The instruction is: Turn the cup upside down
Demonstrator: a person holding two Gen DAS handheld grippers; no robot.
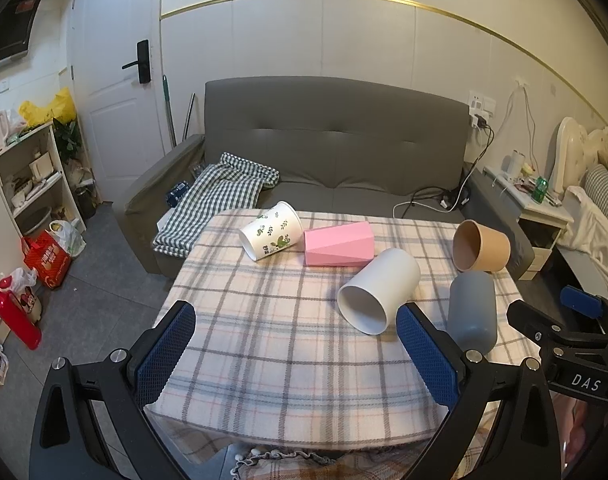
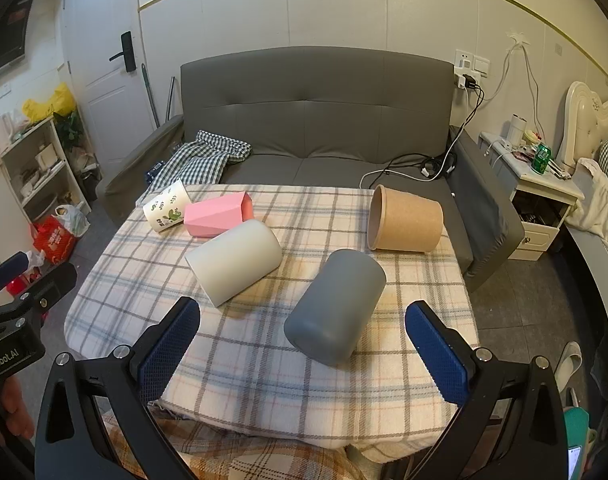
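Observation:
Several cups lie on their sides on the plaid-covered table (image 1: 263,340): a leaf-print paper cup (image 1: 271,236), a pink faceted cup (image 1: 339,245), a white cup (image 1: 378,290), a grey cup (image 1: 472,308) and a brown paper cup (image 1: 480,246). In the right wrist view they are the leaf-print cup (image 2: 167,205), pink cup (image 2: 217,214), white cup (image 2: 233,261), grey cup (image 2: 335,306) and brown cup (image 2: 404,219). My left gripper (image 1: 295,354) is open and empty above the table's near edge. My right gripper (image 2: 304,344) is open, the grey cup just ahead between its fingers.
A grey sofa (image 1: 336,140) with a checked cloth (image 1: 211,196) stands behind the table. A shelf unit (image 1: 27,176) and bags (image 1: 47,256) are on the left floor. A nightstand (image 2: 532,184) and bed are at the right. Cables (image 2: 424,168) lie on the sofa.

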